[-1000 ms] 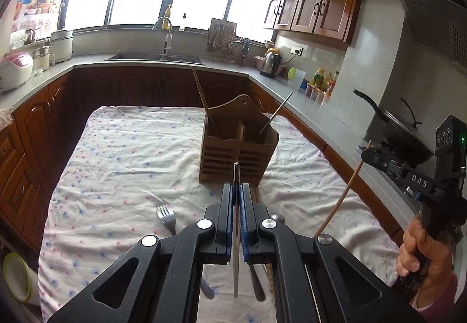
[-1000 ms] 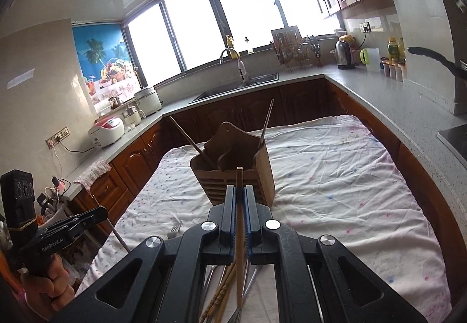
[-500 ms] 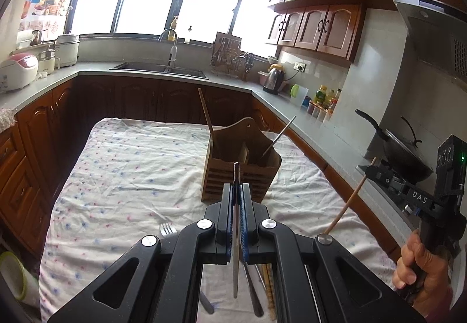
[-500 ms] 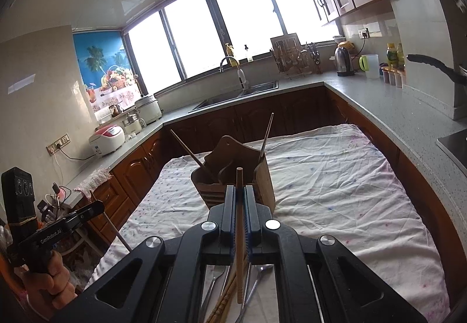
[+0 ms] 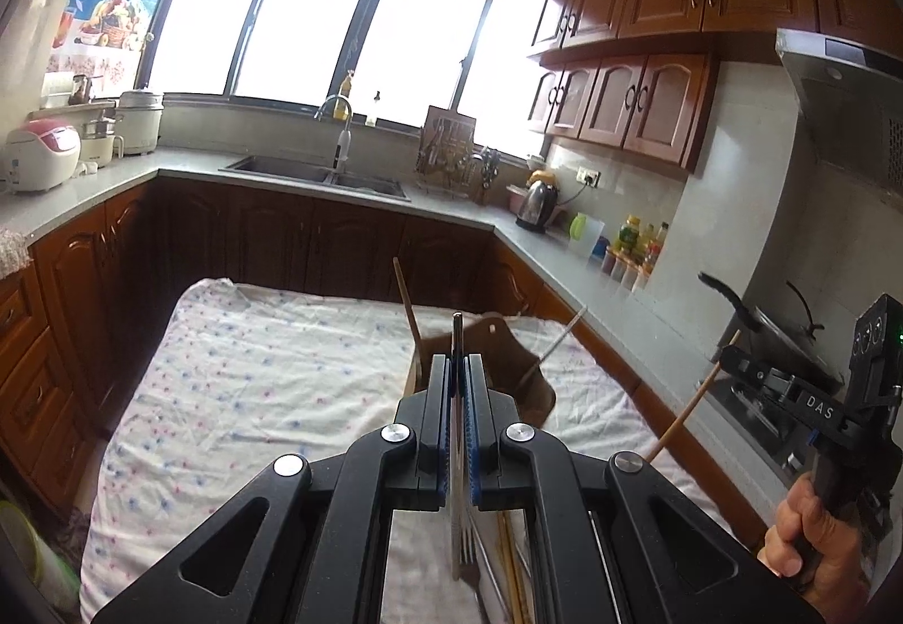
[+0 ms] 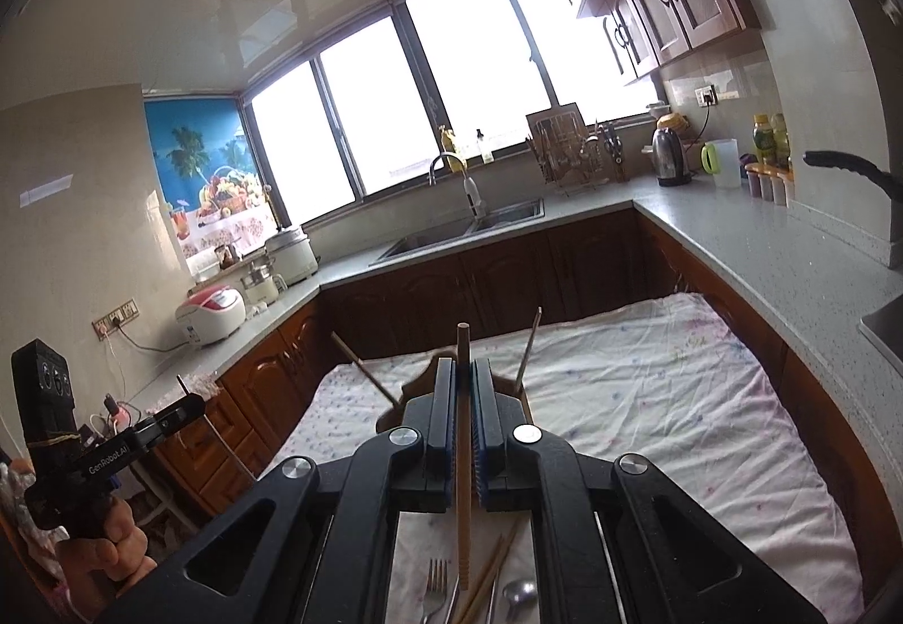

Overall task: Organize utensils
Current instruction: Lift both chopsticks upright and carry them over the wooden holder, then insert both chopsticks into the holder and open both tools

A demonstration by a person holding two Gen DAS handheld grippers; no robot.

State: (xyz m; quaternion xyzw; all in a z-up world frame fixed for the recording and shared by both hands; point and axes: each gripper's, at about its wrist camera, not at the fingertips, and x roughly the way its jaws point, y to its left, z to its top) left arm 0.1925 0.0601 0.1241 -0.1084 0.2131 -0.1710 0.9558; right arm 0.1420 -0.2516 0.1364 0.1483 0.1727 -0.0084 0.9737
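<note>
While the left gripper (image 5: 458,370) clamped a metal utensil handle (image 5: 456,342), the right gripper (image 6: 463,376) pinched a wooden chopstick (image 6: 463,455); the wooden utensil holder (image 5: 508,370) stood at twelve o'clock.

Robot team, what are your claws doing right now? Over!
Left claw shut on metal utensil. Right claw shut on wooden chopstick. Wooden holder ahead, path clear.

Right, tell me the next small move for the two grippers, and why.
Probably carry both forward over the wooden holder and lower them in. The left gripper is shut on a metal utensil, the right gripper on a wooden chopstick, both clear of the cloth; the holder lies just ahead.
</note>
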